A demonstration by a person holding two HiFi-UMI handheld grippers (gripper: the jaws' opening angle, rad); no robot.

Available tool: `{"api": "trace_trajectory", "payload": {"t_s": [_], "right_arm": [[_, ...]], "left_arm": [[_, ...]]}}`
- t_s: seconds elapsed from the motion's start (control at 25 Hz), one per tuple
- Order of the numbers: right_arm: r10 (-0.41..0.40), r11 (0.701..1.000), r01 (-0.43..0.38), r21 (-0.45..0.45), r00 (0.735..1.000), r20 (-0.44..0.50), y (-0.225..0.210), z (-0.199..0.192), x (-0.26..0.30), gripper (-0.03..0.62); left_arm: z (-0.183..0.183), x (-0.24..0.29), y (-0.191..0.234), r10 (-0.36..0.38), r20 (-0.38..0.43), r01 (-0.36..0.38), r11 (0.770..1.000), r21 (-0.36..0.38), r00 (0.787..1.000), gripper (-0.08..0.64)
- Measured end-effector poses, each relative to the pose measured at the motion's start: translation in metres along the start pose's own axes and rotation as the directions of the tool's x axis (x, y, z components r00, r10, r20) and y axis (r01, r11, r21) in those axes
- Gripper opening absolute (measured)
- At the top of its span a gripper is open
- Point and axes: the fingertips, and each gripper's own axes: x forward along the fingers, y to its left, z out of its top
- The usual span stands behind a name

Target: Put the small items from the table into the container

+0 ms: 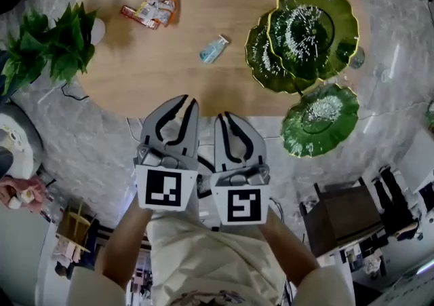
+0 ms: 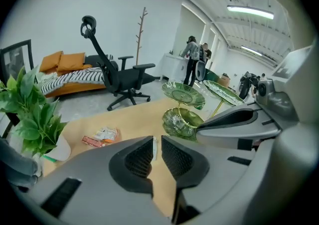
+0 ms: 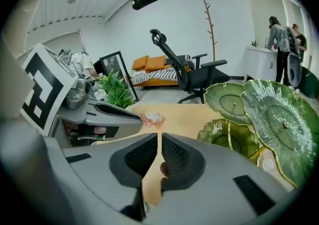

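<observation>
You are at the opening of the job, I judge: the leaf-shaped dishes of the green tiered stand (image 1: 342,33) at the right end of the wooden counter (image 1: 135,74) look bare, and every small item lies on the wood. The small blue packet (image 1: 214,48) lies near the middle, a little left of the stand. The heap of red-and-white snack packets (image 1: 150,10) lies farther off to the left, near the potted plant (image 1: 51,43). Your left gripper (image 1: 190,102) and right gripper (image 1: 224,117) sit side by side short of the counter's near edge, well apart from any item. The left fingers (image 2: 137,156) are all but pressed together, with only a thin slit between them and nothing in it (the pale sliver showing through is the blue packet out on the counter). The right fingers (image 3: 142,156) are pressed together and carry nothing. So the step in hand is the approach to a first pick. The next move calls for choosing a target, the blue packet being the nearest. Spread one gripper's fingers before you reach it, then come down across its narrow width so the fingers close on it rather than push it along the wood.
</observation>
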Motion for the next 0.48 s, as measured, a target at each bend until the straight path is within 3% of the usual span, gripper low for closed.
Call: {"api": "trace_trajectory", "payload": {"t_s": [0.12,0.48], "right_arm": [[0.003,1.0,-0.003,-0.005,1.0,-0.012,-0.001,-0.006,0.009,0.008],[-0.001,1.0,0.001,-0.014,0.999,-0.038,-0.015,-0.023,0.039,0.008]], "left_arm": [[-0.005,0.013,0.002,-0.011,-0.009,0.012,1.0,0.014,1.0,0.074],[-0.036,0.045,0.01,-0.017,-0.076,0.02,0.999,0.036,0.997,0.123]]}}
